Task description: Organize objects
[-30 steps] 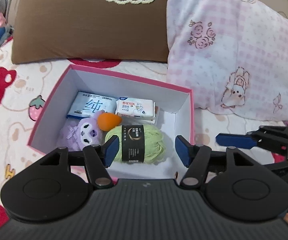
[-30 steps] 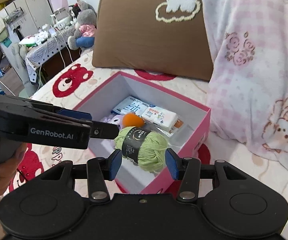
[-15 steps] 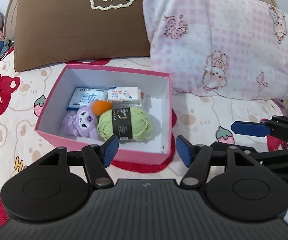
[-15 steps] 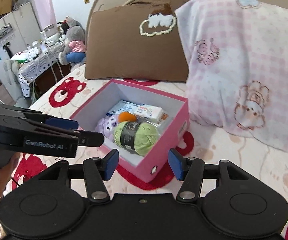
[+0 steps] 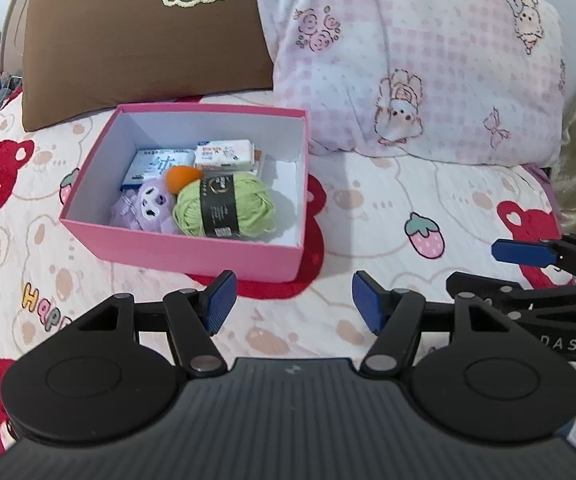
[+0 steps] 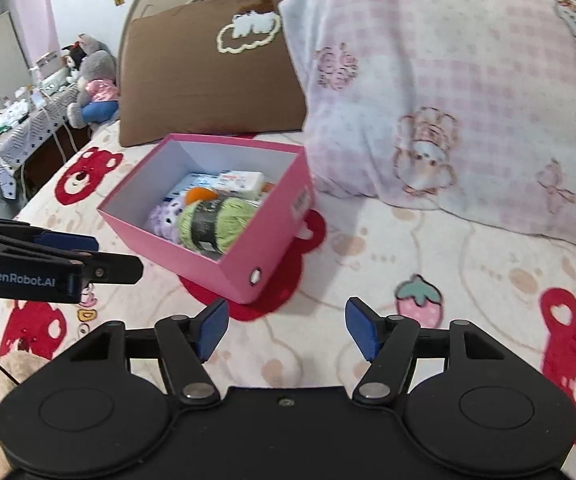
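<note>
Inside the pink cardboard box lie a green yarn ball, purple plush toy, orange sponge and tissue packs. Both the left gripper and right gripper have jaws apart, holding nothing.

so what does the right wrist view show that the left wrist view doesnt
Only the right wrist view: a cluttered side table beside the bed, and the box's outer end wall with its round hole. Only the left wrist view: the box floor and the blue tissue pack in full. Both: the pink box, the green yarn, both pillows, and the open left gripper and right gripper.
</note>
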`<move>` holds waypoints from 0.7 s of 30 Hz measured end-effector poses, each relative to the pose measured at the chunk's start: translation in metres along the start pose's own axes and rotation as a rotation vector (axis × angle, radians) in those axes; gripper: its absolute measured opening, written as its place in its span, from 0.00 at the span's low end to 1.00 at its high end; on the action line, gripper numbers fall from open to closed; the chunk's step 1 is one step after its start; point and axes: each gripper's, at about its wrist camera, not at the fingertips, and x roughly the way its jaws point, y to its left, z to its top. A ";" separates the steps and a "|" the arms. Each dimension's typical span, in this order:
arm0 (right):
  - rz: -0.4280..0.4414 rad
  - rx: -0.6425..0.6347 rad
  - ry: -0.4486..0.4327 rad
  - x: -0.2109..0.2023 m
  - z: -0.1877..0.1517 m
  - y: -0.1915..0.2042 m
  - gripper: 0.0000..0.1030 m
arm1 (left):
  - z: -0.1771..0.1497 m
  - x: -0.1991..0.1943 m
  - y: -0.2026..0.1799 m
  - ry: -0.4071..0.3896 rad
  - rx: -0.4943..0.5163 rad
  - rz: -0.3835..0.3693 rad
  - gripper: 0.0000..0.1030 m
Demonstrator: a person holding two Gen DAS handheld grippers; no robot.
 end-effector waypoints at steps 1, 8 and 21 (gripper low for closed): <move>-0.006 0.006 -0.001 -0.003 -0.003 -0.001 0.69 | -0.003 0.000 -0.001 0.003 -0.005 -0.002 0.61; -0.063 0.044 -0.003 -0.018 -0.019 -0.013 0.75 | -0.021 -0.001 -0.012 0.028 -0.034 -0.010 0.61; -0.135 0.098 -0.013 -0.028 -0.036 -0.025 0.83 | -0.038 -0.004 -0.020 0.016 -0.057 -0.006 0.65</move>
